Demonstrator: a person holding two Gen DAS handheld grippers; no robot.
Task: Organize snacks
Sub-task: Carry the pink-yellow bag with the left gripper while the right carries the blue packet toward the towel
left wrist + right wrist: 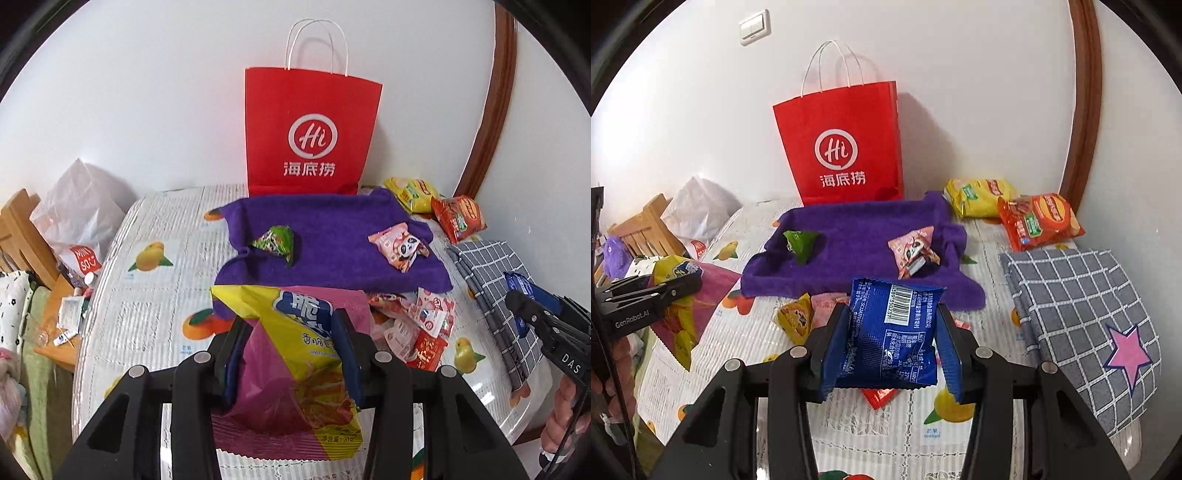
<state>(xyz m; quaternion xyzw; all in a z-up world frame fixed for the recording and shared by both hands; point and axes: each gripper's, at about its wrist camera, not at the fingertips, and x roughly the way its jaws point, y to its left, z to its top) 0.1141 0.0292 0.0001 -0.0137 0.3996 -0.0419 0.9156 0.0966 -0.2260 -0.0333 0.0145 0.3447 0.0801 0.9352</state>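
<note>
My left gripper (290, 325) is shut on a yellow and pink chip bag (295, 373), held above the table. My right gripper (892, 317) is shut on a blue snack packet (890, 339) with a barcode, also lifted. Ahead lies a purple towel (332, 236) holding a green triangular snack (275, 242) and a pink panda packet (400, 245). A red paper bag (312, 136) stands against the wall behind it. Several small pink and red packets (417, 325) lie in front of the towel. In the right wrist view a yellow triangular snack (796, 319) lies there too.
A yellow chip bag (979, 197) and an orange-red chip bag (1041, 219) rest at the back right. A grey checked cloth (1082, 314) with a pink star covers the table's right side. Left of the table edge stand a wooden chair (22, 236) and a white plastic bag (79, 214).
</note>
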